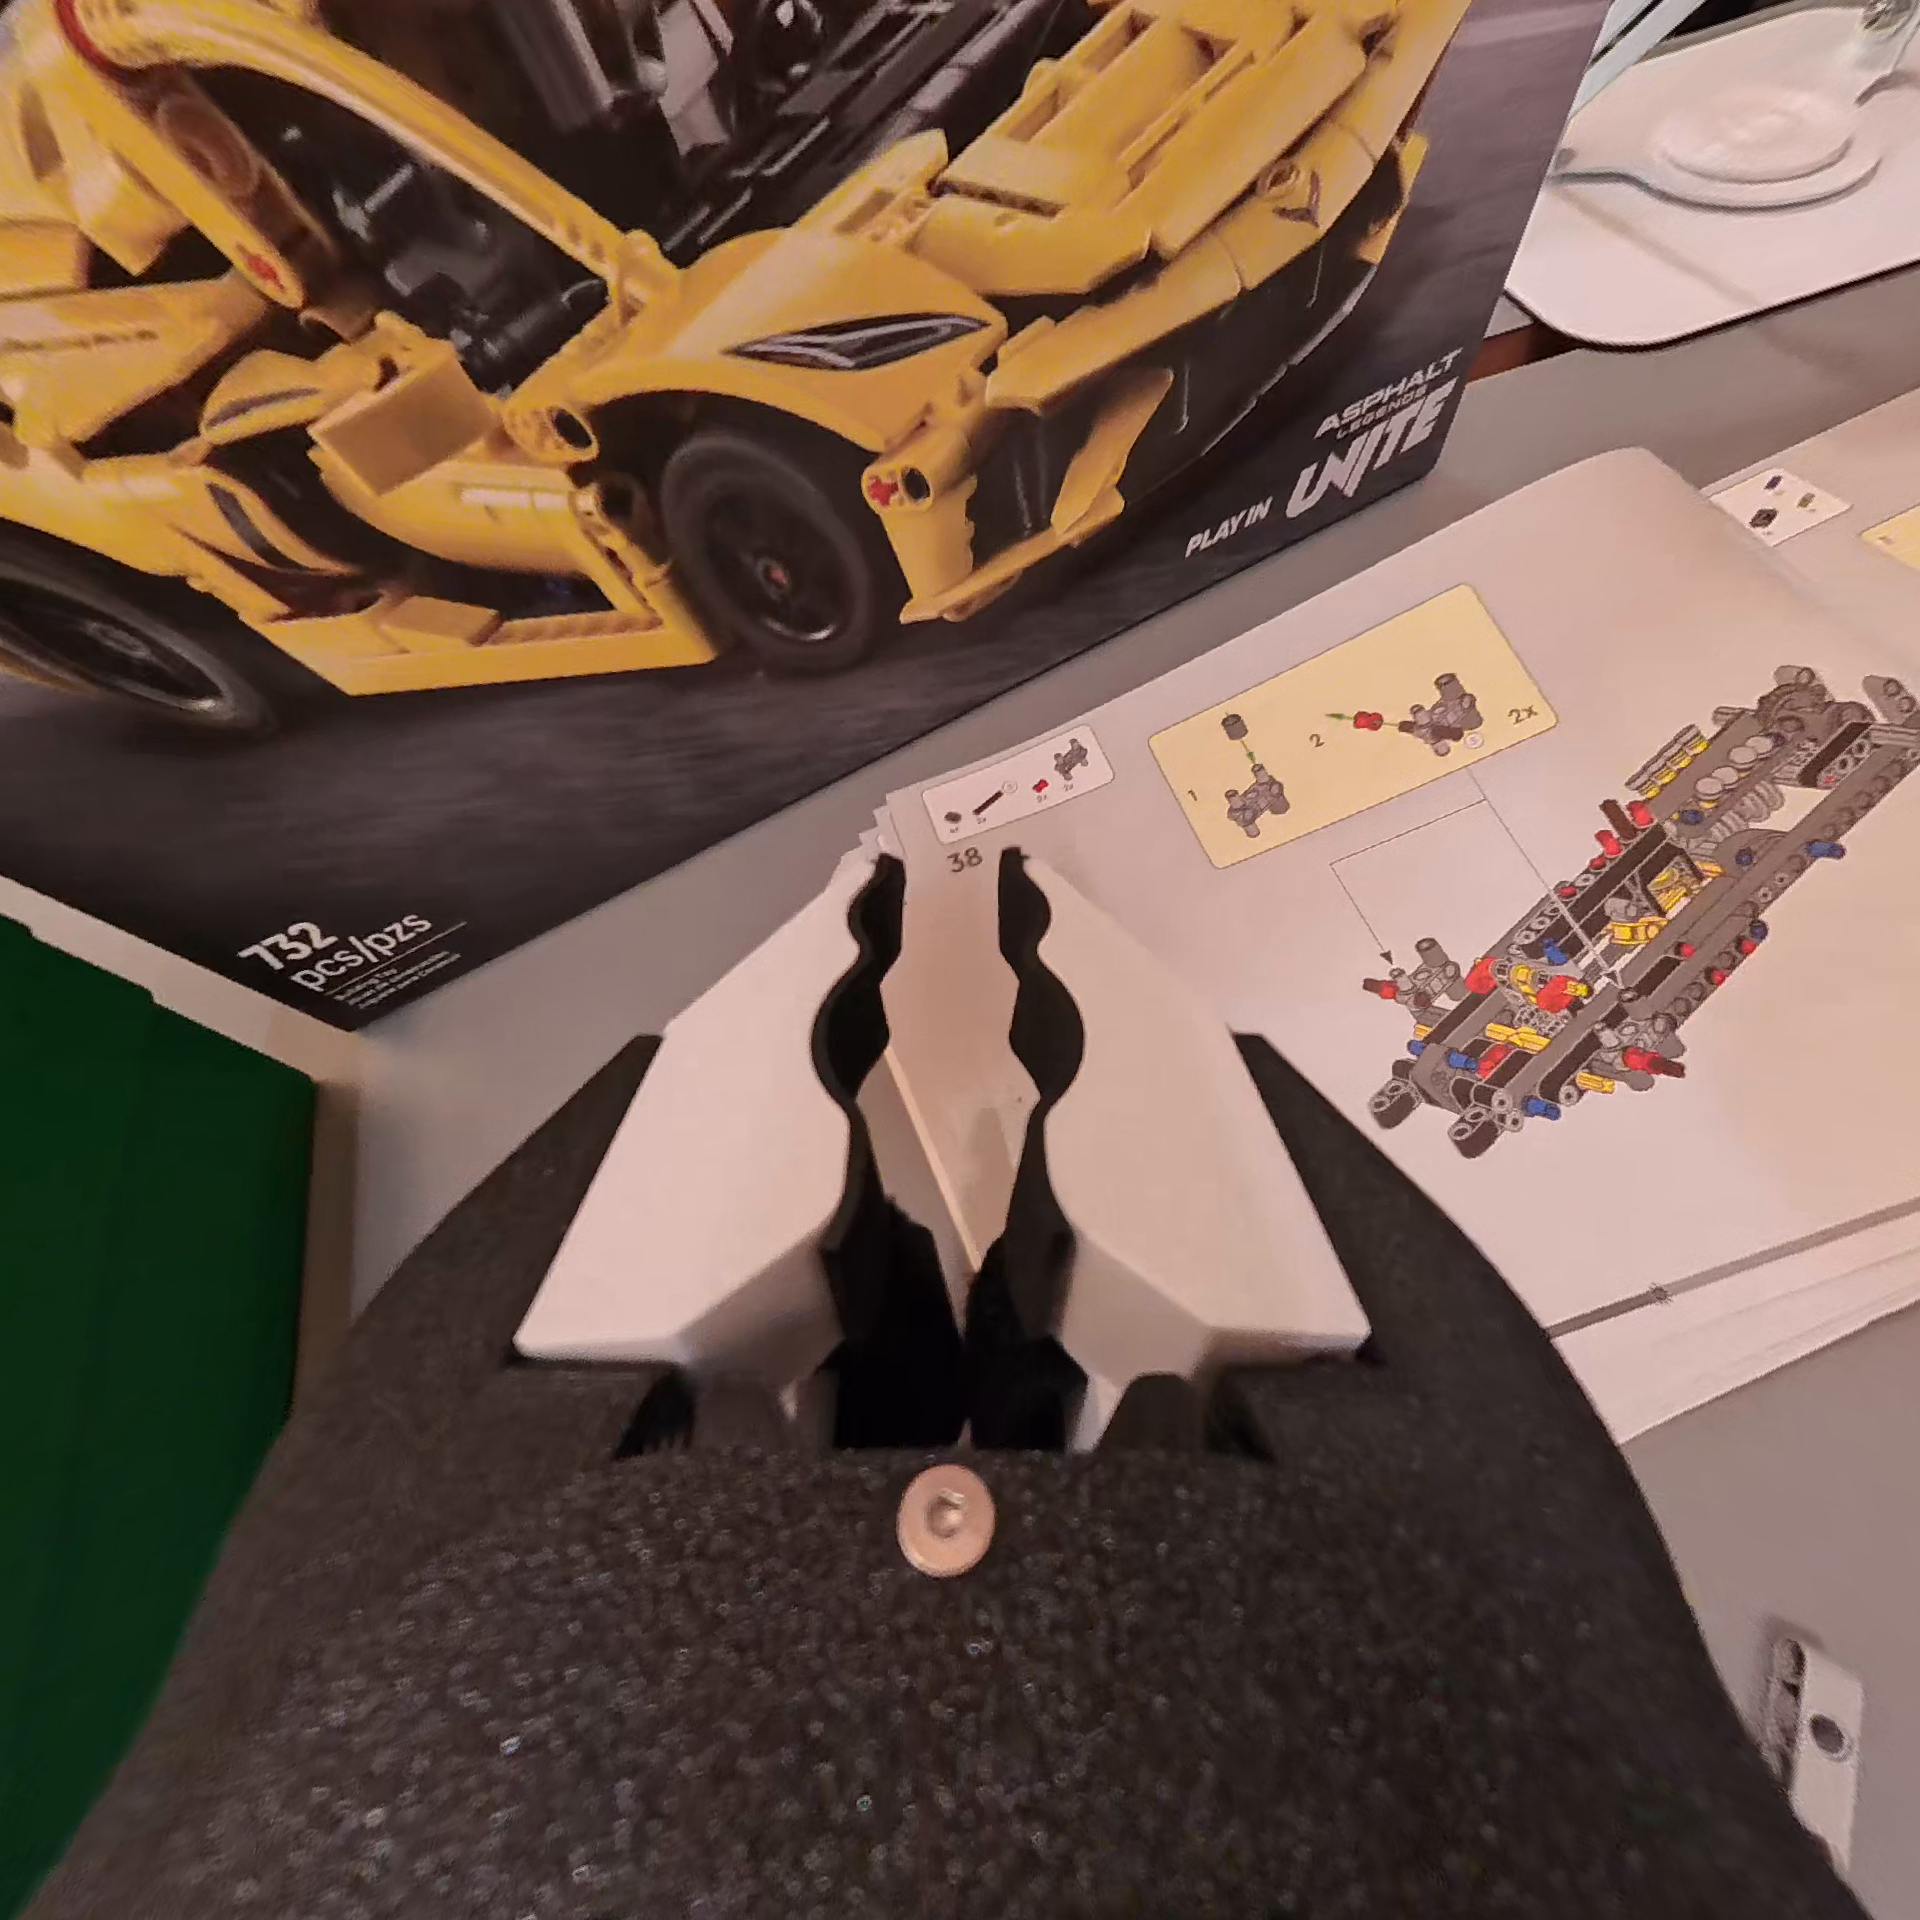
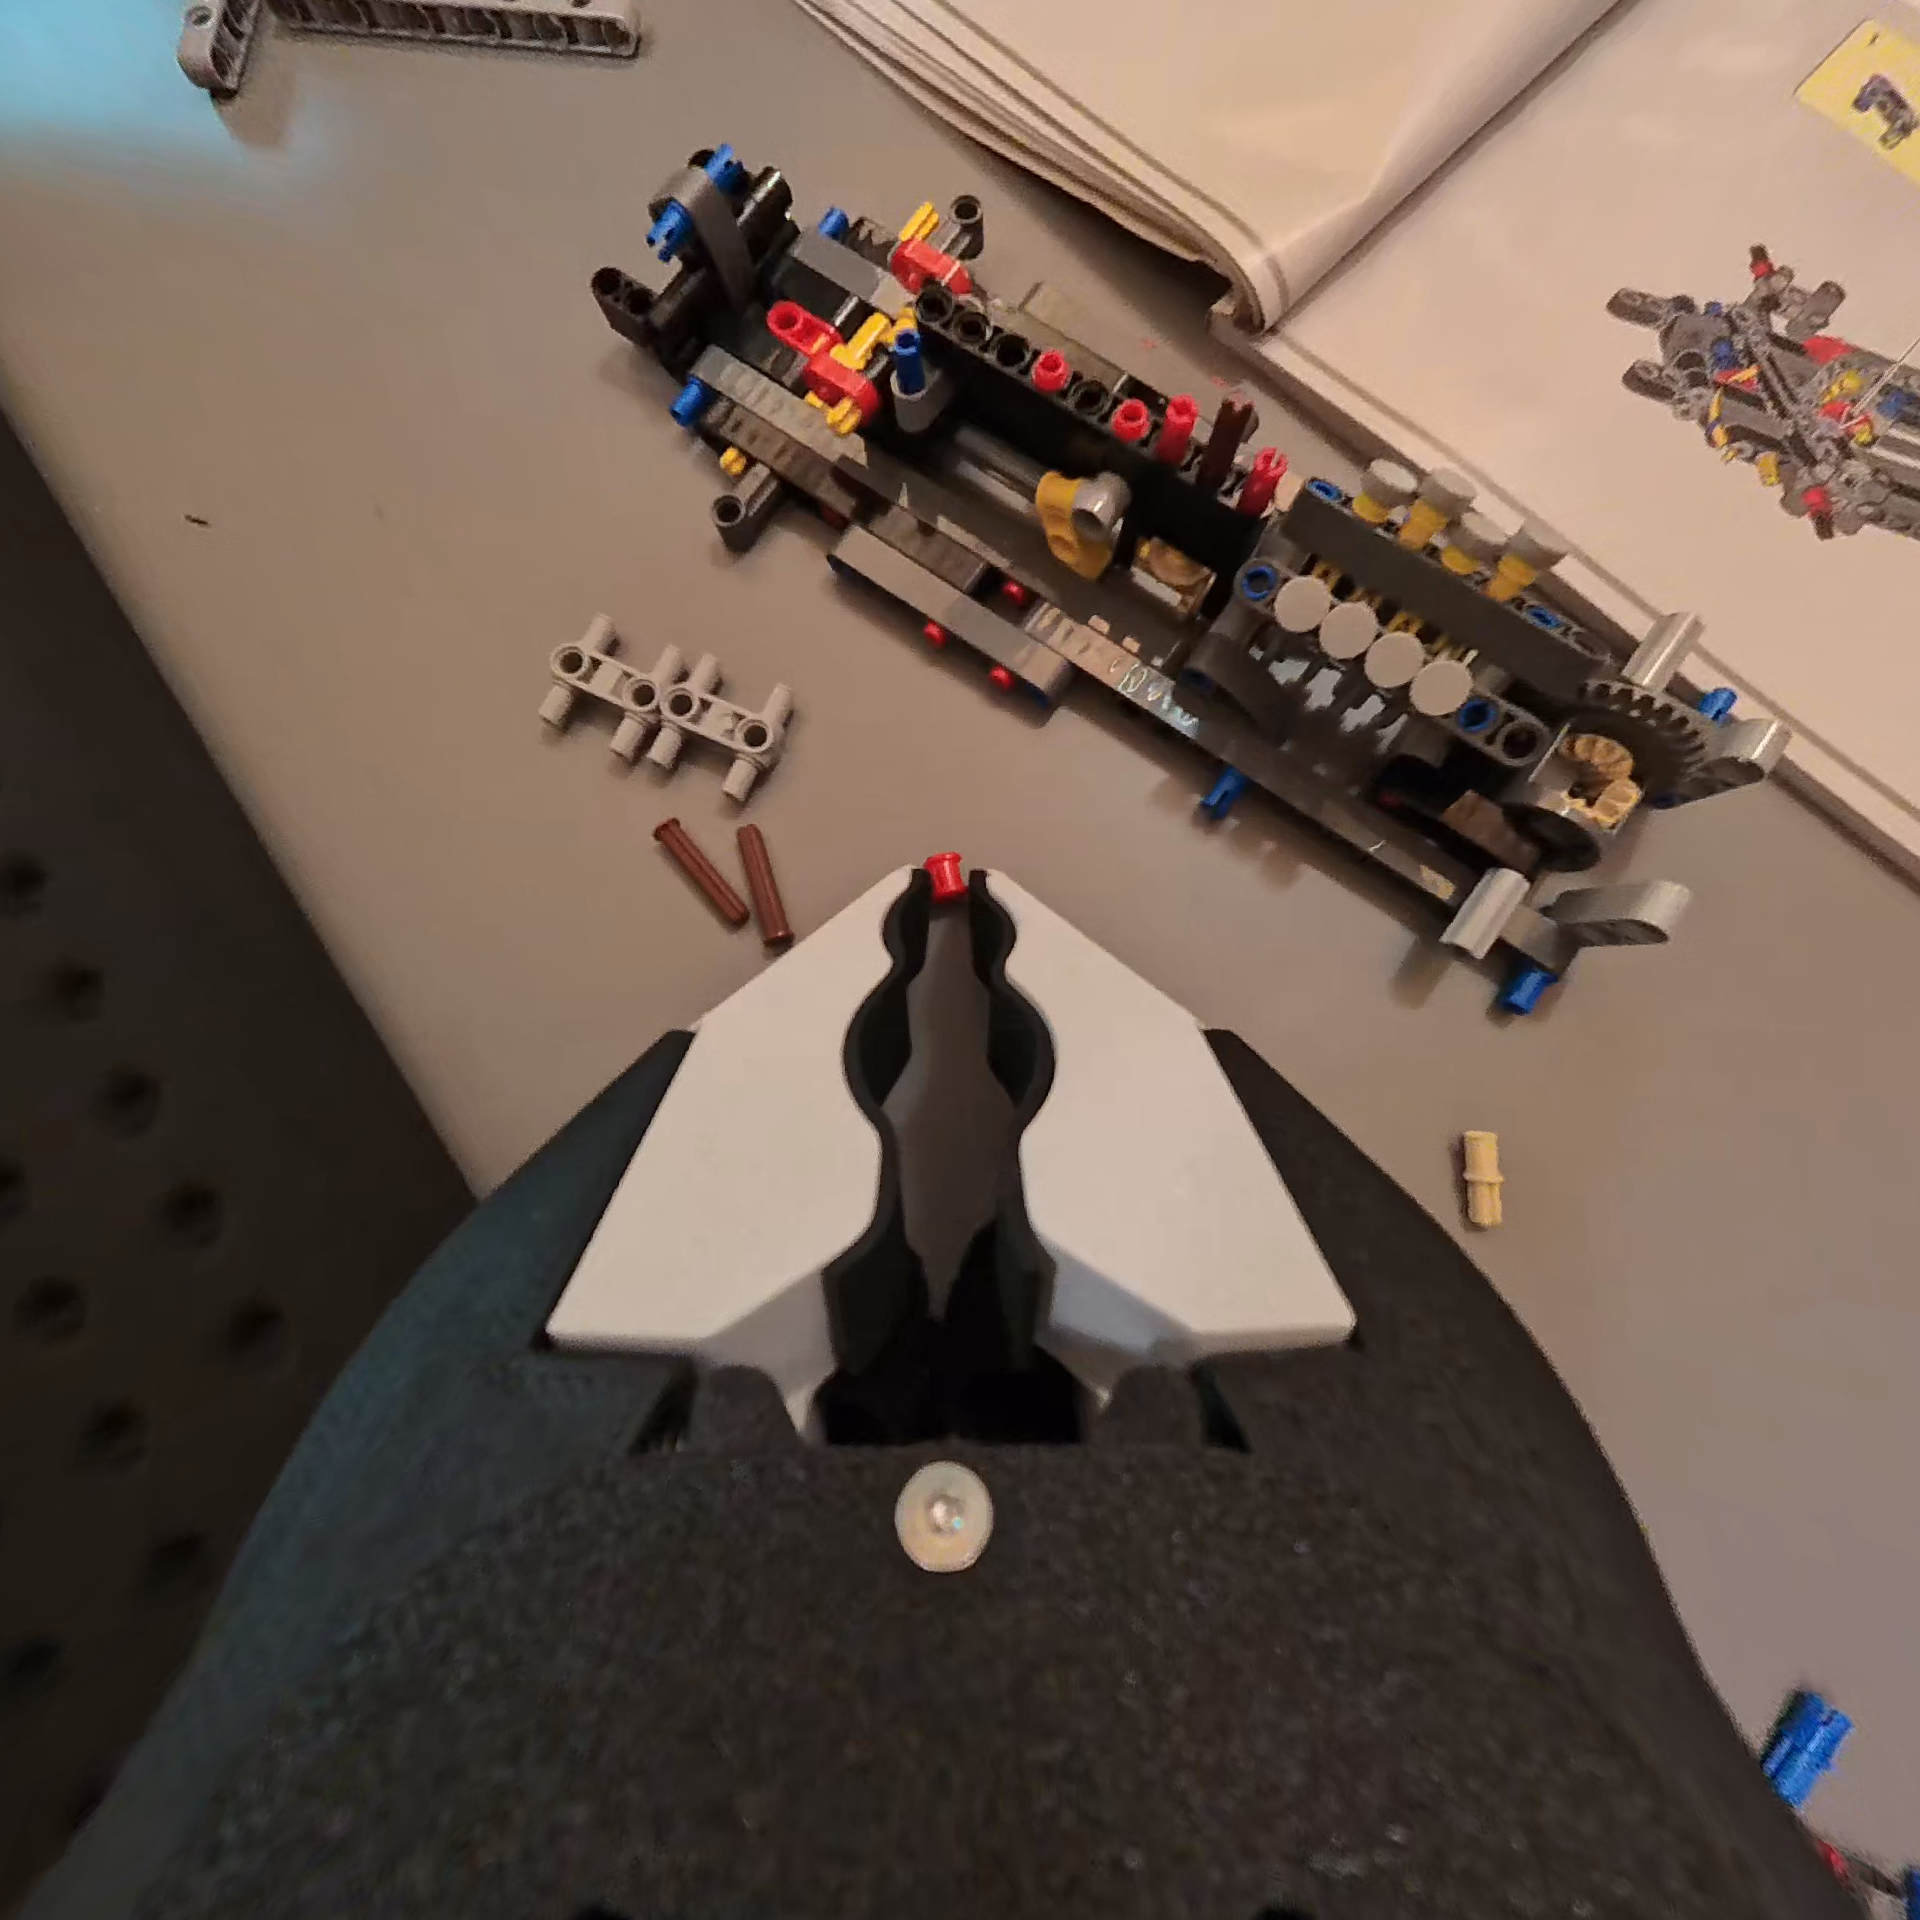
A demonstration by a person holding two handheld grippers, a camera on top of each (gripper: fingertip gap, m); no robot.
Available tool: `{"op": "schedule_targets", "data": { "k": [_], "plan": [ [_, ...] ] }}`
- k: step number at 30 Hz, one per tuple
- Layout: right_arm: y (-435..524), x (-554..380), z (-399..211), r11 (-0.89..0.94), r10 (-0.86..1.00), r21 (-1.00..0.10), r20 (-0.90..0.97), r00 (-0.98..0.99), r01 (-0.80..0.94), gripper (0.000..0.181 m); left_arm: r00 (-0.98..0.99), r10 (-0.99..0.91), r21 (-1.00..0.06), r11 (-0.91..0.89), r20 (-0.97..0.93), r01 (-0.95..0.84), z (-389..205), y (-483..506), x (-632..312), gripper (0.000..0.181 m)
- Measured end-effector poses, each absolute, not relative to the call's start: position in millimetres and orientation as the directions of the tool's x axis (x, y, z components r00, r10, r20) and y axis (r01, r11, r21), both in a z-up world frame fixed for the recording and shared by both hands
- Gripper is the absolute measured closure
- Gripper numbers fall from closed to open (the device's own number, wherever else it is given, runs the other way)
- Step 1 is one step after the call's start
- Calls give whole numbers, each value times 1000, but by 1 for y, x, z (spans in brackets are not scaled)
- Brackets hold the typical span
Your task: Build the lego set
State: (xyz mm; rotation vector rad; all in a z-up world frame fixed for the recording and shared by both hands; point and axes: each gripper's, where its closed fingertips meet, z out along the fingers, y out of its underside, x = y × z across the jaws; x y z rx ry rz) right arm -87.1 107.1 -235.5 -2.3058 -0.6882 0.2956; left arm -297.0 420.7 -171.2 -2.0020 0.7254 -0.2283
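In the right wrist view my right gripper (image 2: 943,881) is shut on a small red pin (image 2: 943,873) held at its fingertips above the grey table. The half-built chassis (image 2: 1143,540) lies ahead on the table. Two grey connector pieces (image 2: 665,707) and two brown axles (image 2: 727,883) lie to the left of the gripper tips. A tan pin (image 2: 1483,1179) lies to the right. In the left wrist view my left gripper (image 1: 951,868) is open and empty, hovering over the corner of the open instruction booklet (image 1: 1455,935).
The set's box (image 1: 623,416) with the yellow car picture lies behind the booklet. A green sheet (image 1: 125,1299) lies at the left. The booklet (image 2: 1455,208) also lies past the chassis in the right wrist view. A grey beam (image 2: 416,26) lies far left. A blue piece (image 2: 1803,1745) lies low right. My right fingertips sit around 40 cm from my left ones.
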Motion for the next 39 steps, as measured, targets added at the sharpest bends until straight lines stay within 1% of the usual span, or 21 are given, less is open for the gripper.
{"op": "schedule_targets", "data": {
  "k": [2,4,7,11,14,19,23,27,30,34,37,39],
  "plan": [
    [107,-87,-235,-610,556,-689,-20,831,391,174,802,-582,-838,-364,-135,-406,-173,420,-297,164],
    [107,-88,-234,-614,554,-692,-35,832,380,168,801,-583,-836,-365,-138,-409,-173,420,-296,164],
    [106,-83,-228,-612,536,-710,-49,843,348,165,801,-580,-830,-367,-149,-420,-174,421,-300,164],
    [99,-53,-216,-616,464,-721,-8,886,317,163,803,-586,-836,-382,-109,-393,-173,421,-301,164],
    [84,-2,-210,-645,353,-702,75,933,301,163,790,-610,-842,-393,-63,-370,-173,416,-292,164],
    [68,81,-206,-683,97,-718,97,991,137,161,765,-635,-834,-363,-105,-415,-177,411,-282,164],
    [58,120,-213,-707,-34,-705,113,993,56,159,749,-651,-835,-342,-121,-431,-176,408,-276,163],
    [43,126,-215,-709,-51,-705,59,997,5,158,741,-659,-835,-333,-126,-438,-177,407,-274,163],
    [29,106,-213,-695,24,-719,-34,999,-8,159,735,-666,-834,-331,-126,-442,-178,406,-271,163],
    [15,92,-222,-712,57,-702,-45,997,9,161,717,-683,-831,-310,-143,-461,-178,402,-266,163],
    [17,73,-221,-701,109,-713,-98,989,7,161,701,-692,-826,-285,-174,-486,-178,400,-262,163],
    [20,64,-221,-699,142,-715,-98,985,30,161,692,-696,-821,-273,-191,-502,-179,398,-260,163]
  ]
}}
